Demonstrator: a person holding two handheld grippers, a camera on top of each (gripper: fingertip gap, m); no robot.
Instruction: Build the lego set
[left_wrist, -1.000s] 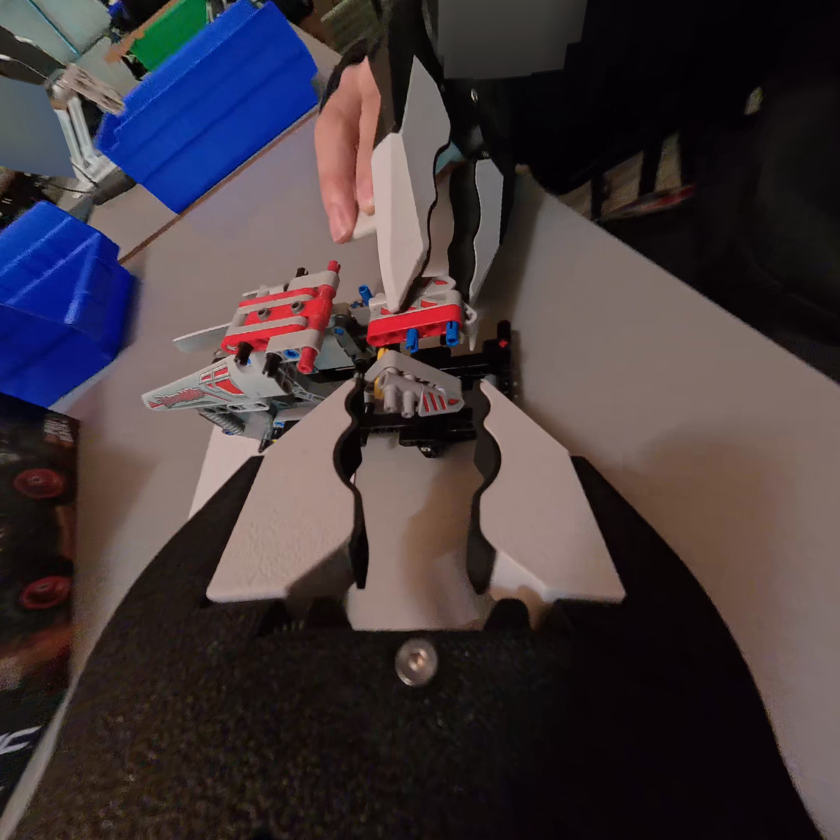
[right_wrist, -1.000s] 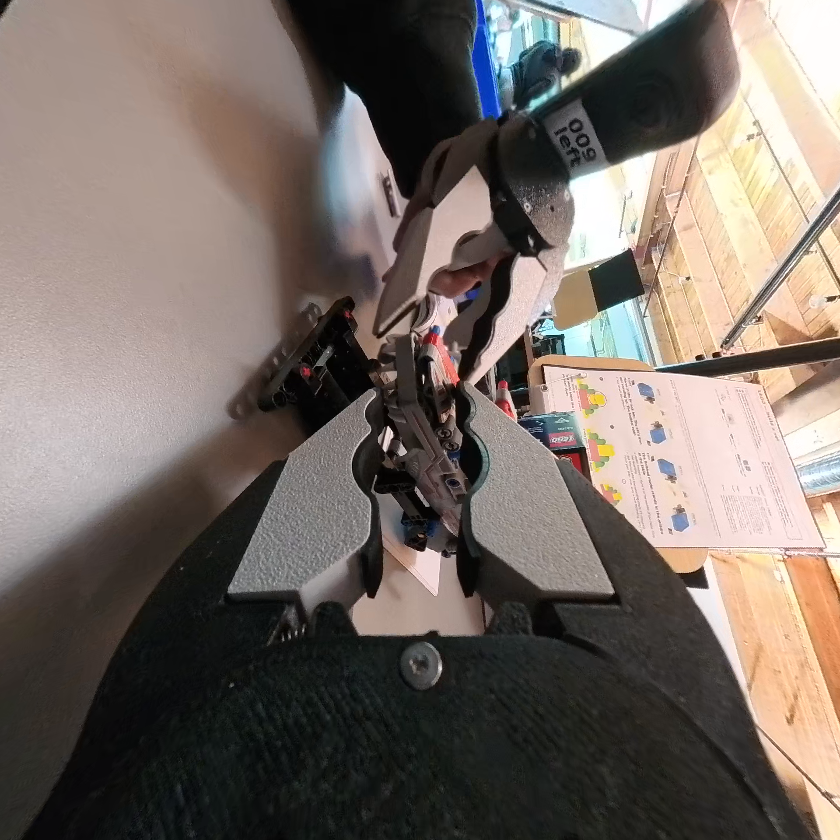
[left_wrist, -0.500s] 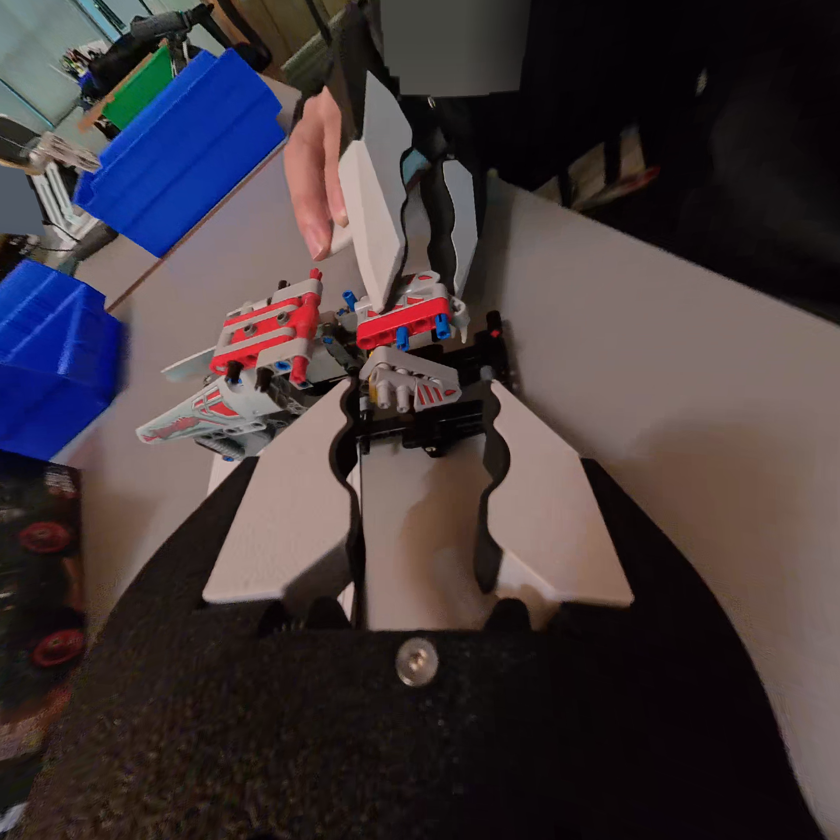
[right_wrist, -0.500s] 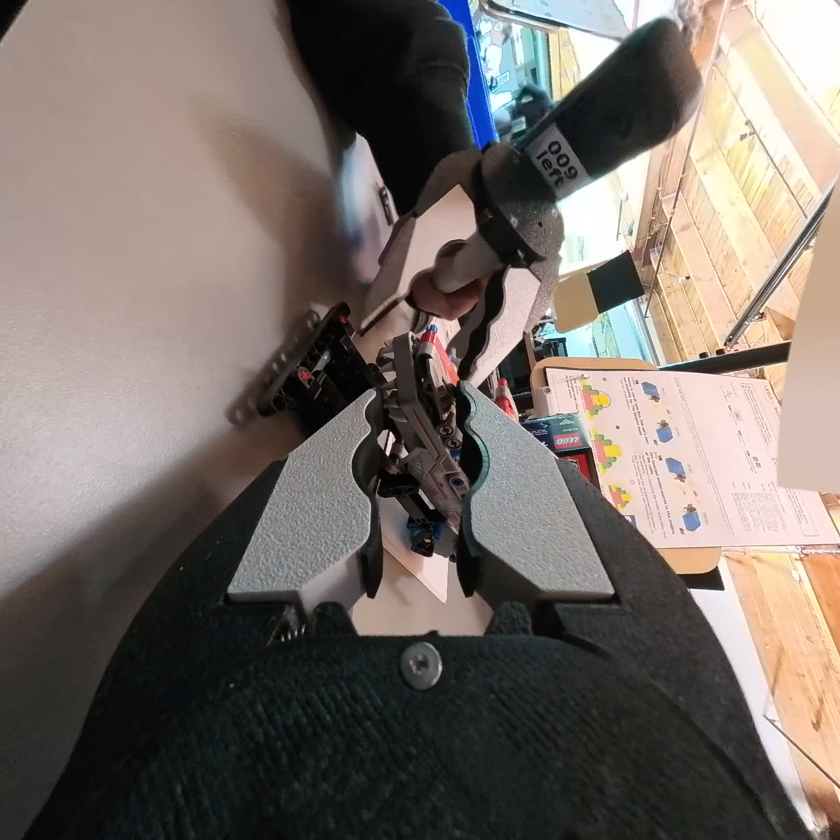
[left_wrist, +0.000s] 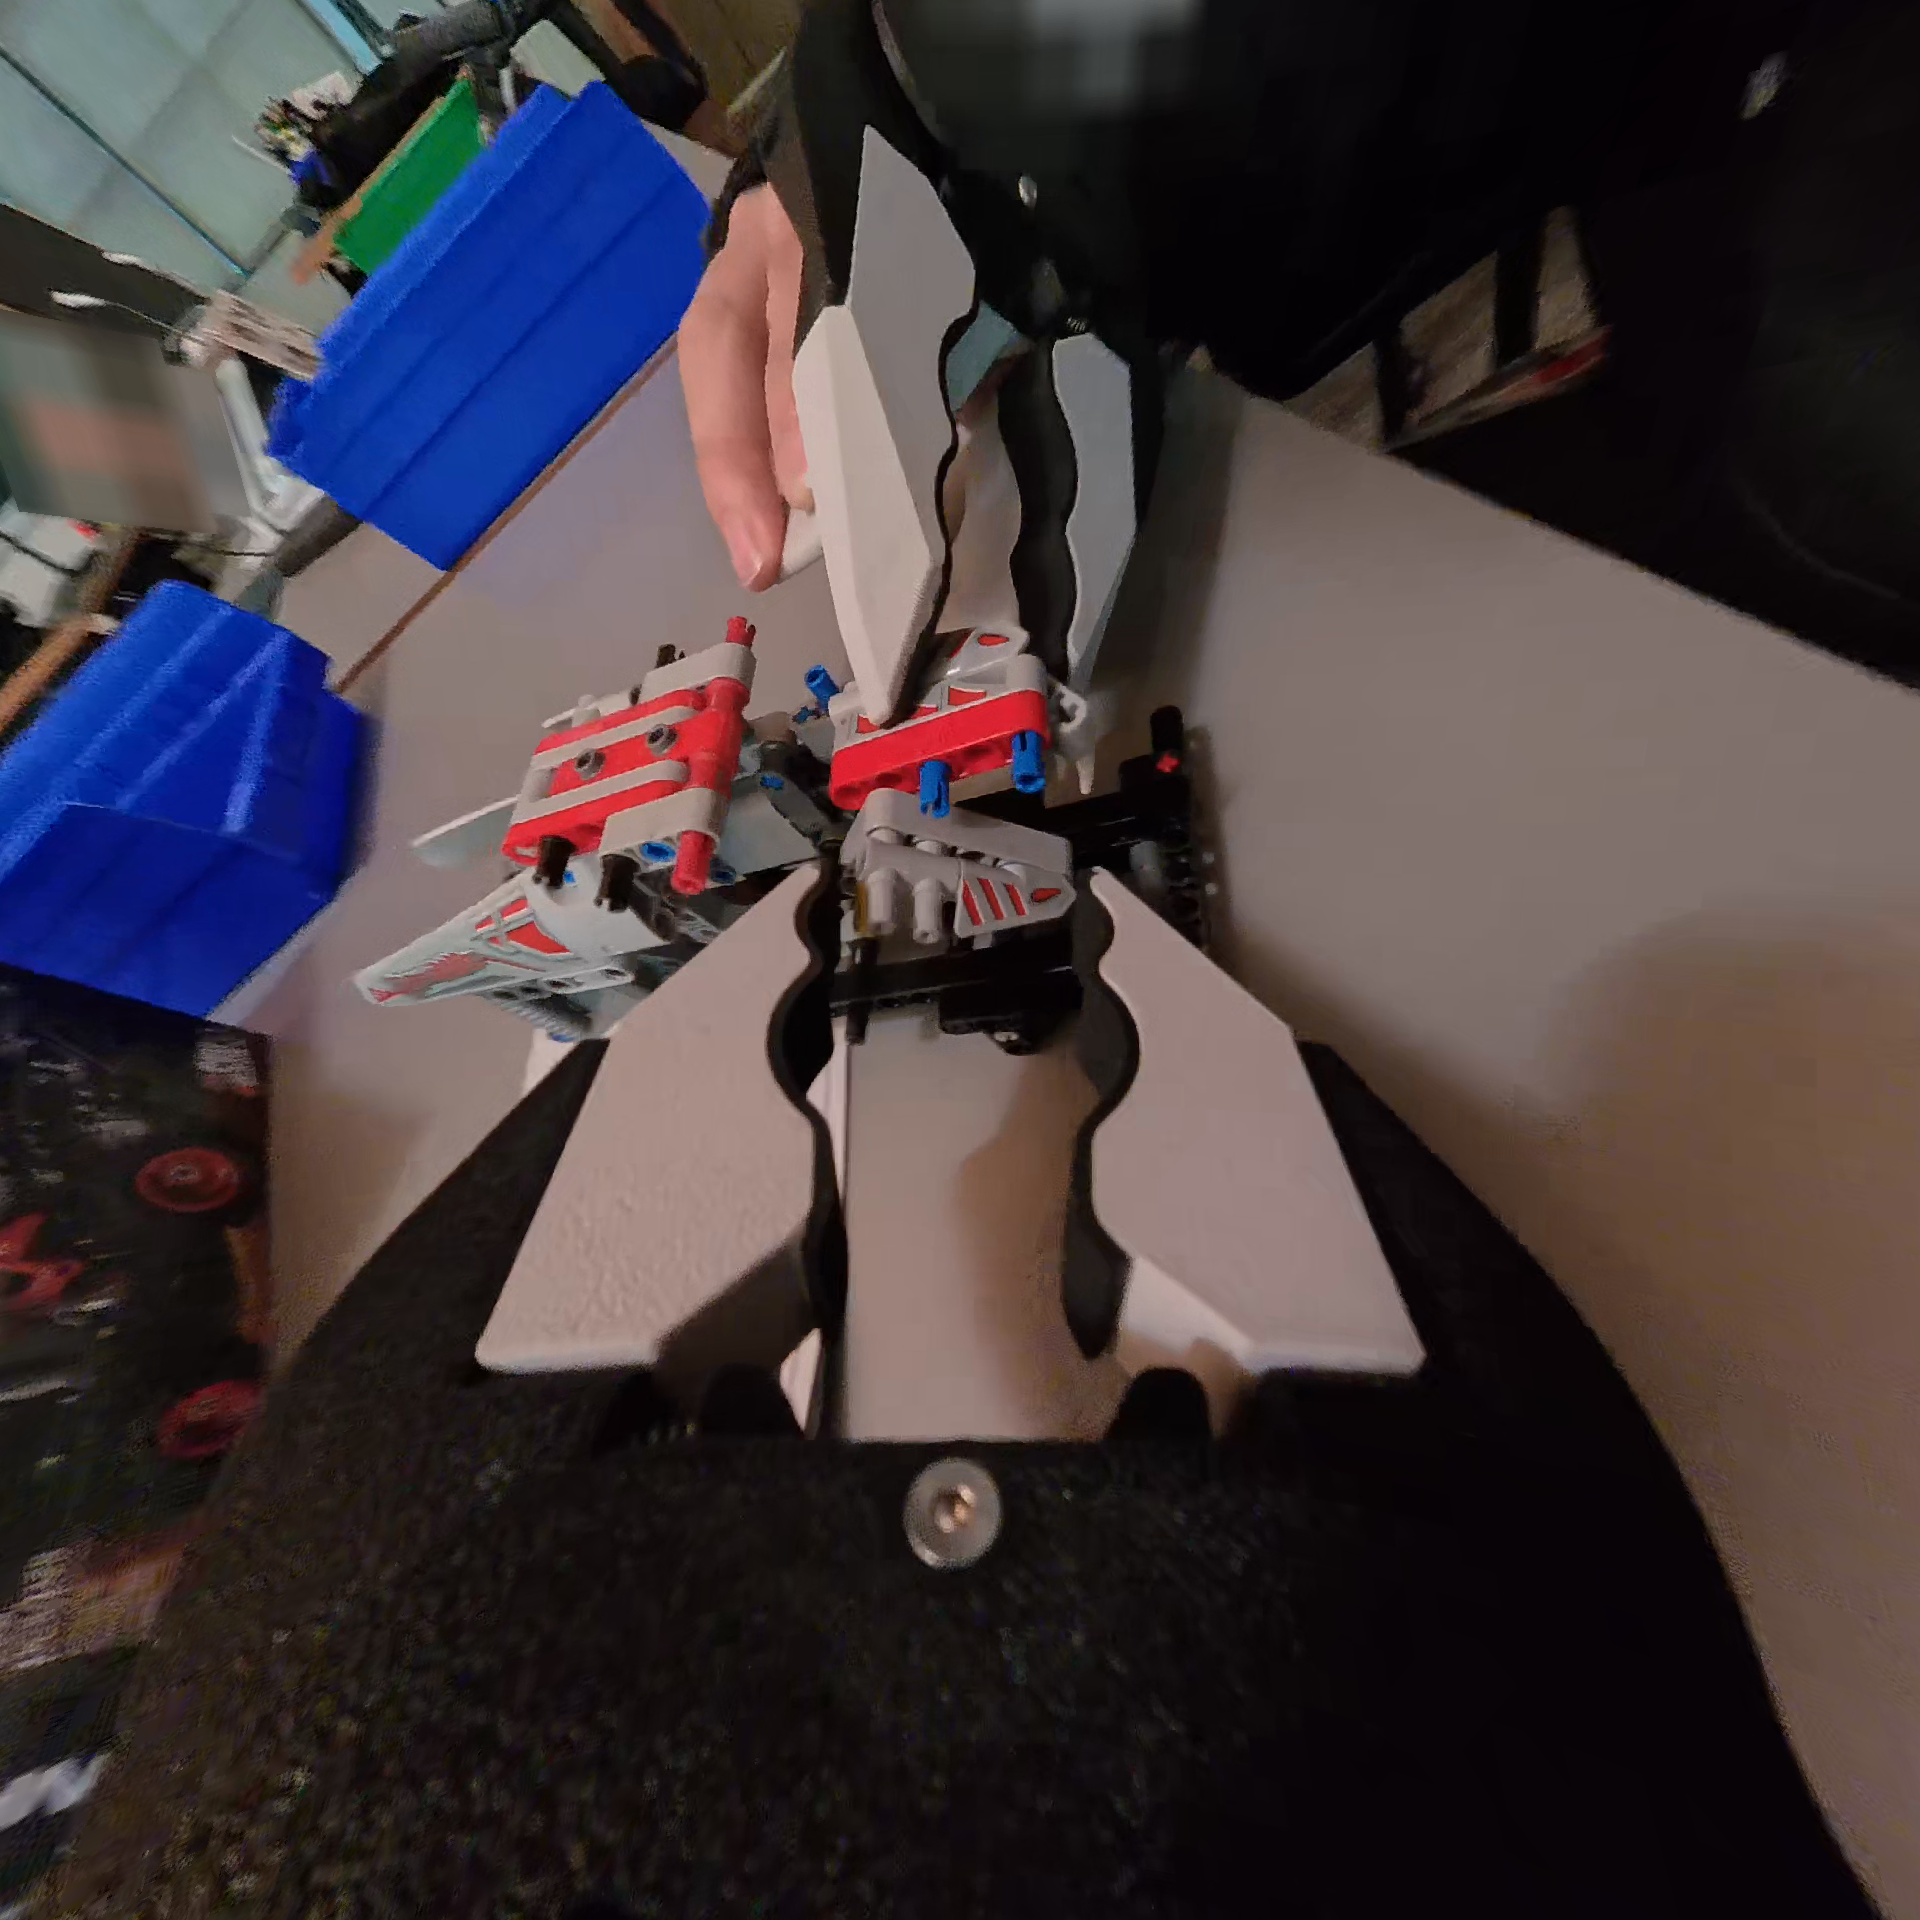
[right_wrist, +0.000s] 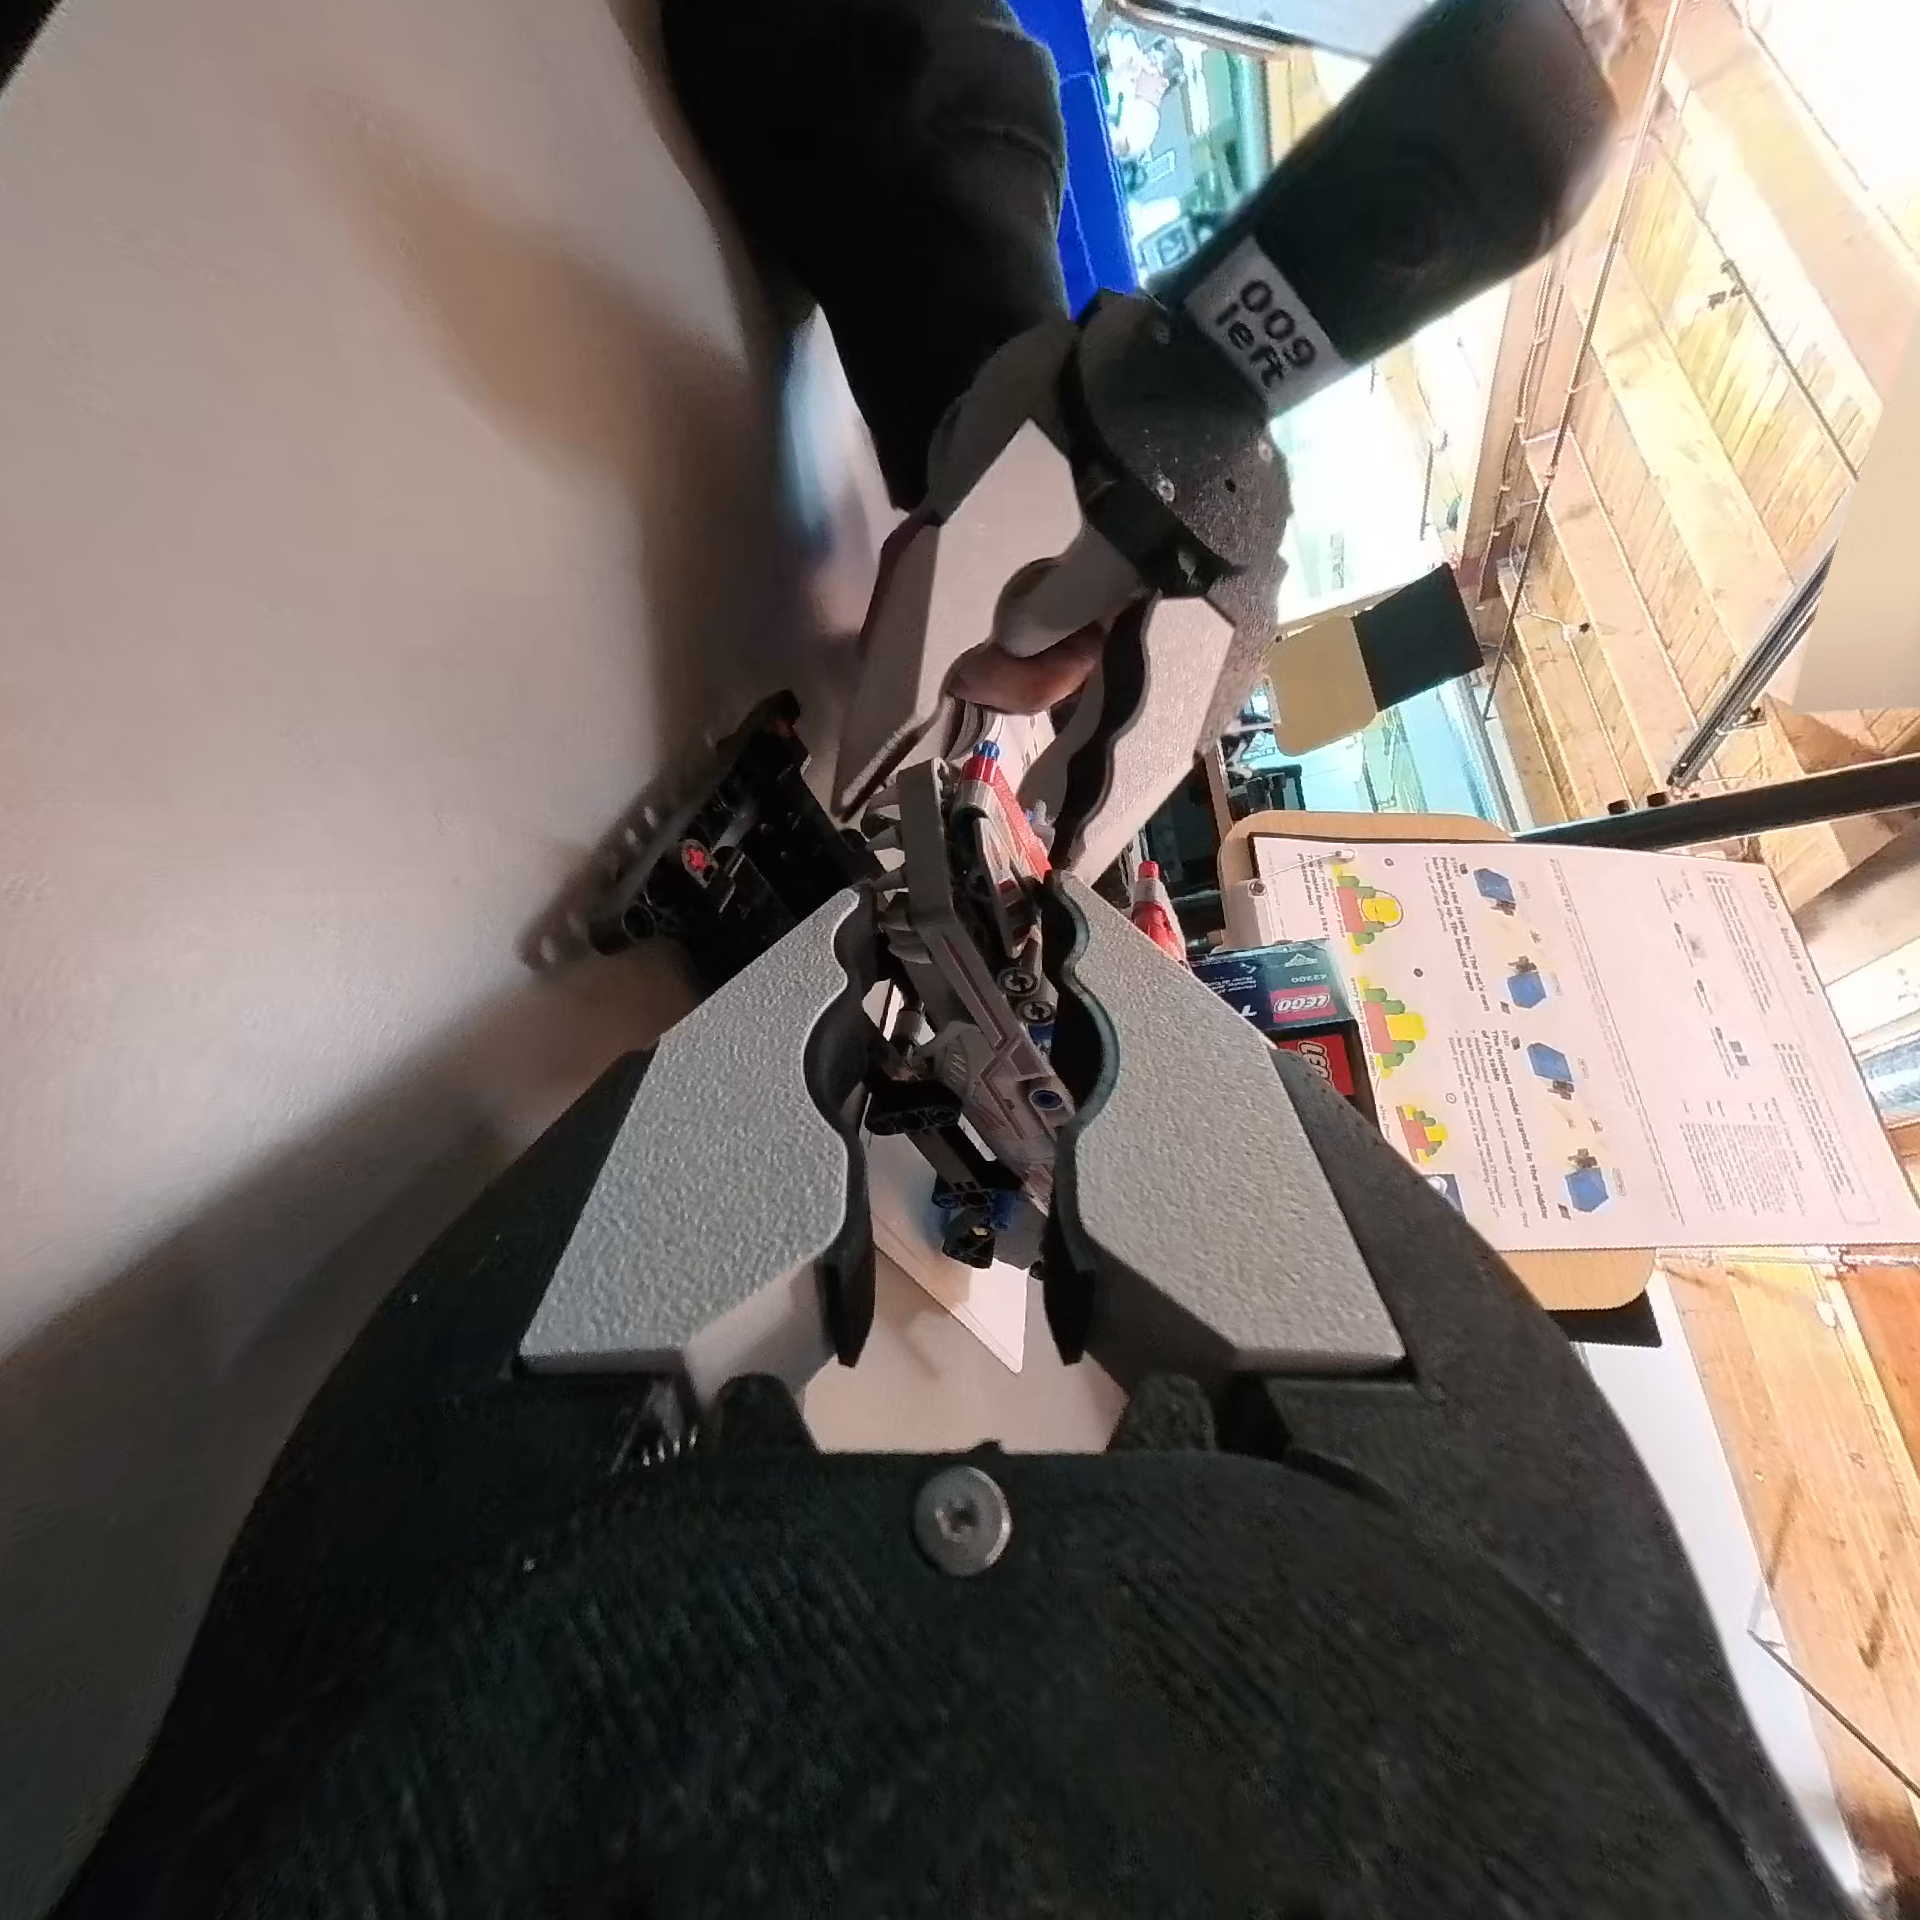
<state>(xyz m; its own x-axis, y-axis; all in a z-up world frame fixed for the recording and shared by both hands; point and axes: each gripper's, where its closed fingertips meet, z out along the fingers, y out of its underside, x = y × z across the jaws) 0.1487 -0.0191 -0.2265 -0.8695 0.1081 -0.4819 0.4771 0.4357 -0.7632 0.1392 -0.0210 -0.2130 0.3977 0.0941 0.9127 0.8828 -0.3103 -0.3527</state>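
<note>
Left wrist view: the left gripper (left_wrist: 951, 935) stands open at frame centre, straddling the lego model (left_wrist: 831, 831) on the table (left_wrist: 1507, 883), probably to steady it. Right wrist view: the right gripper (right_wrist: 956, 997) clamps the model mid-frame, holding it for assembly.

The lego model (left_wrist: 831, 831) lies on the pale table, a half-built assembly of grey, red and black beams with blue pins sticking out. Its black frame (left_wrist: 1049, 935) sits to the right; two red-and-grey panels stand above it, one at the left, one at the far middle. A long grey panel with red markings (left_wrist: 488, 951) points left and toward the near side. In the right wrist view the model (right_wrist: 977, 997) appears edge-on, tilted.
</note>
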